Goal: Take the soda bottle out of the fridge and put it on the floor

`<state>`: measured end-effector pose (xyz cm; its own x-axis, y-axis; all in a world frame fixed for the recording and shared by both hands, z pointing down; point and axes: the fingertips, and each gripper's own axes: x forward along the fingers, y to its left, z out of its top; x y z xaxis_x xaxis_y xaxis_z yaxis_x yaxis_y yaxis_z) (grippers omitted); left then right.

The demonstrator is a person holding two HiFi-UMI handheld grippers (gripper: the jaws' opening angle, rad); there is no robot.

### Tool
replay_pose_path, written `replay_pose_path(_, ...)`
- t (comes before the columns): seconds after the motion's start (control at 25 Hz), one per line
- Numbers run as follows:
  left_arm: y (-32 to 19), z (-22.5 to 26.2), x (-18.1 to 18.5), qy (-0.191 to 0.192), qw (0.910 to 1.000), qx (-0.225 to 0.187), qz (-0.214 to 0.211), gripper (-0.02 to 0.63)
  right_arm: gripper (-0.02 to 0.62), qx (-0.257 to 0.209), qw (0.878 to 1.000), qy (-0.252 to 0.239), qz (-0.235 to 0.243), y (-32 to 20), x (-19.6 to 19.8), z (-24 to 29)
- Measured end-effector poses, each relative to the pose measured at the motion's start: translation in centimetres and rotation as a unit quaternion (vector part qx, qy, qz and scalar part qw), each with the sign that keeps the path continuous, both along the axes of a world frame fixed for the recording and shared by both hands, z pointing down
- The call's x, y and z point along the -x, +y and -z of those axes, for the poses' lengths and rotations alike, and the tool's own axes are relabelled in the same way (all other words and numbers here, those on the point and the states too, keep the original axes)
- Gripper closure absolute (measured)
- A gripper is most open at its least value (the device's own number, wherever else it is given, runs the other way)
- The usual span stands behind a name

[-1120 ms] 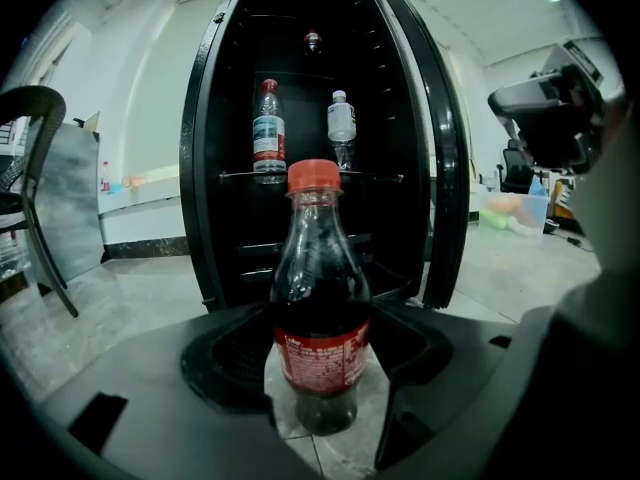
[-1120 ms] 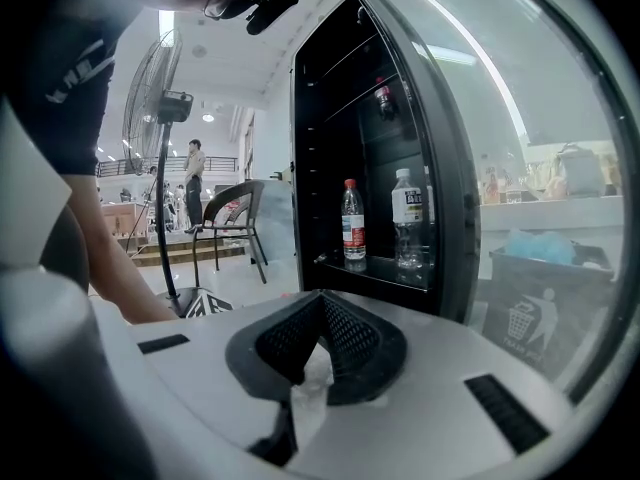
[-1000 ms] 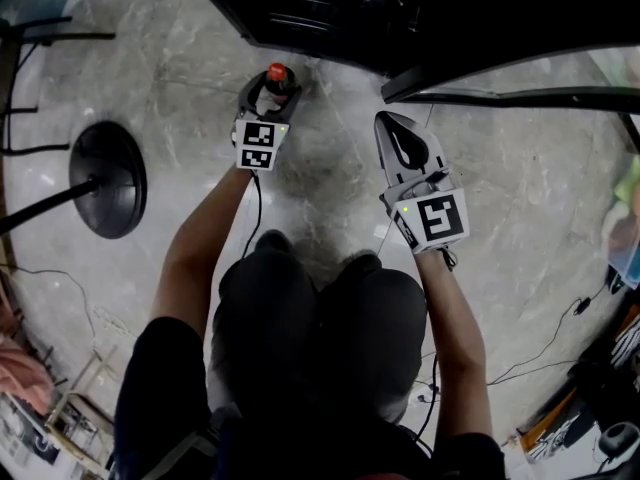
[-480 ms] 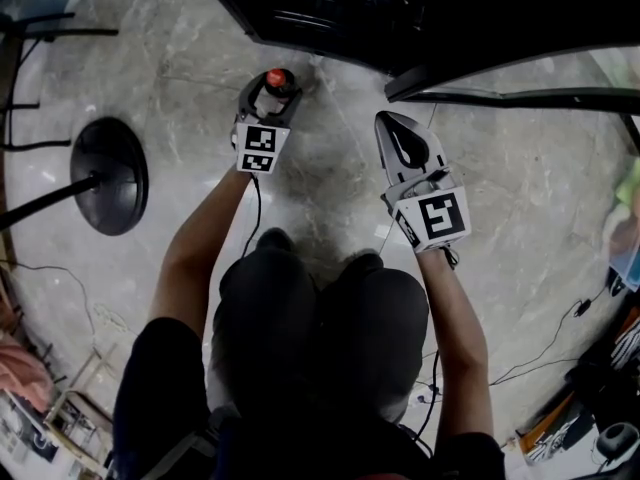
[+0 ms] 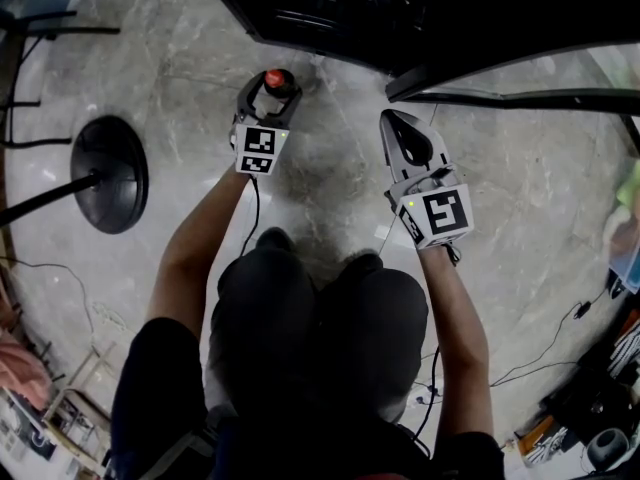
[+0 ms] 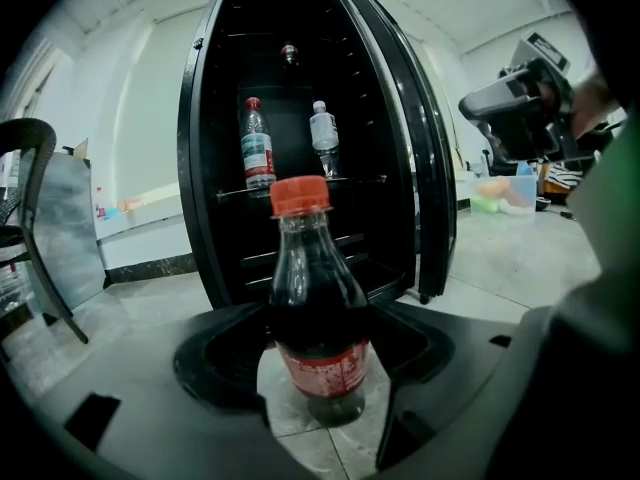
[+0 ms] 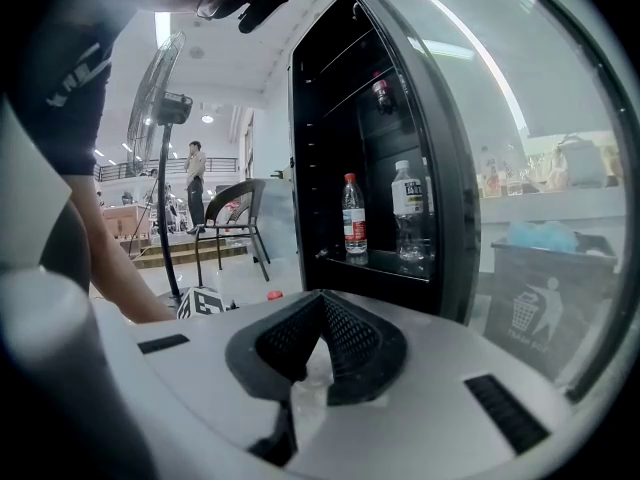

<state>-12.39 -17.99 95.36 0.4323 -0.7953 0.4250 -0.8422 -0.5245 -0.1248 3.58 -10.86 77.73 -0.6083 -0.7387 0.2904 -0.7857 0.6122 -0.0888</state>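
Left tongs (image 5: 272, 88) – low over the floor (image 5: 330, 178), just in front of the open fridge (image 5: 330, 8). In the left gripper view the soda bottle (image 6: 316, 278) stands upright between the jaws. Both pads lie against its dark sides with no gap to be seen, so the tongs are clamped on it. Its base appears to rest on the floor tile, though contact is hard to judge. Red cap (image 6: 300, 195) on; red label on the lower body. From the head view only the cap shows, ringed by the black jaws.

Right tongs (image 5: 393, 120) – held just beside the left pair, apart from the bottle, pointing toward the fridge door (image 5: 500, 96). In the right gripper view the jaws meet at the tips with nothing between them.

Fridge: black and tall, with its glass door (image 7: 520, 168) swung wide. On the middle shelf (image 6: 300, 183) stand two upright bottles side by side:
- a red-capped bottle (image 6: 257, 143) with a red label
- a clear water bottle (image 6: 323, 138)

A further small bottle (image 6: 289, 55) sits higher up, too dim to identify.

Surroundings: a round black fan base (image 5: 110, 175) on the floor well to the left. A dark chair (image 6: 30, 218) stands at the left edge of the left gripper view. The person crouches, knees (image 5: 320, 338) below both arms.
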Motion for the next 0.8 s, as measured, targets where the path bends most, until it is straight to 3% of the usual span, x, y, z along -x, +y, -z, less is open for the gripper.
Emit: replay_pose_path(0.8, 2.2, 6.8, 1.1, 0.024, 0.9982, -0.05, -0.024, 0.29, 0.577, 0.004, 1.0, -0.012, 0.009, -0.1, 0.4, 0.4)
